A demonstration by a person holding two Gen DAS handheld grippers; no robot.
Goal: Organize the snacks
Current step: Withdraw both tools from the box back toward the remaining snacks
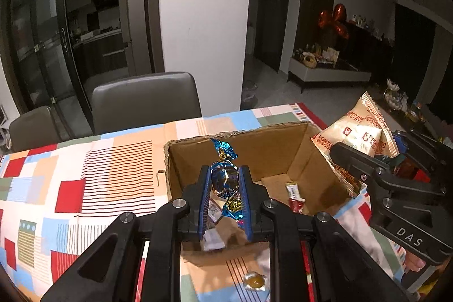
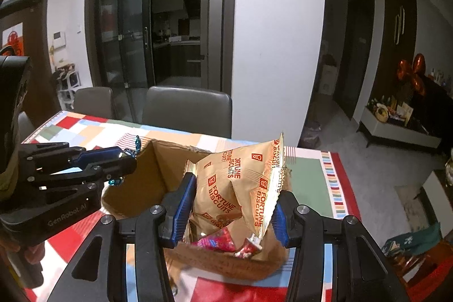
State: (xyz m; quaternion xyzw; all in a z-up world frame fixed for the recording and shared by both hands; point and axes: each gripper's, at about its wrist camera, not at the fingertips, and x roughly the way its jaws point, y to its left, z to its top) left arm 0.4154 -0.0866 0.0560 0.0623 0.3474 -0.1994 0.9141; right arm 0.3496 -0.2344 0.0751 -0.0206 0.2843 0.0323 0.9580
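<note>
The left gripper point(image 1: 225, 186) is clamped on a blue foil-wrapped candy point(image 1: 225, 178), its blue pads point(image 1: 206, 188) pressing both sides of the wrapper, one twisted end sticking up toward 12 o'clock. It hangs over the open cardboard box point(image 1: 283, 157), above the near left part of the opening. Inside the box, on its floor, lies a small red-and-white snack packet point(image 1: 294, 196) at about 3 o'clock from the candy, and other small wrapped pieces show blurred just below the pads. On the patterned tablecloth point(image 1: 85, 174) in front of the box, at 6 o'clock, sits a small clear-wrapped amber sweet point(image 1: 255, 280).

The right gripper point(image 2: 232, 207) holds a gold Fortune Biscuits bag point(image 2: 237, 183) between its blue pads point(image 2: 184, 205), the bag squeezed and standing tilted over the right end of the box point(image 2: 167, 160). Beneath the bag, at 6 o'clock, red and pink wrapped snacks point(image 2: 218, 241) lie in the box. In the right wrist view the left gripper point(image 2: 124, 160) shows at 9 o'clock beside the box's left wall, blue foil poking out above and below its jaws. Grey chairs point(image 2: 187, 109) stand behind the table at 12 o'clock
</note>
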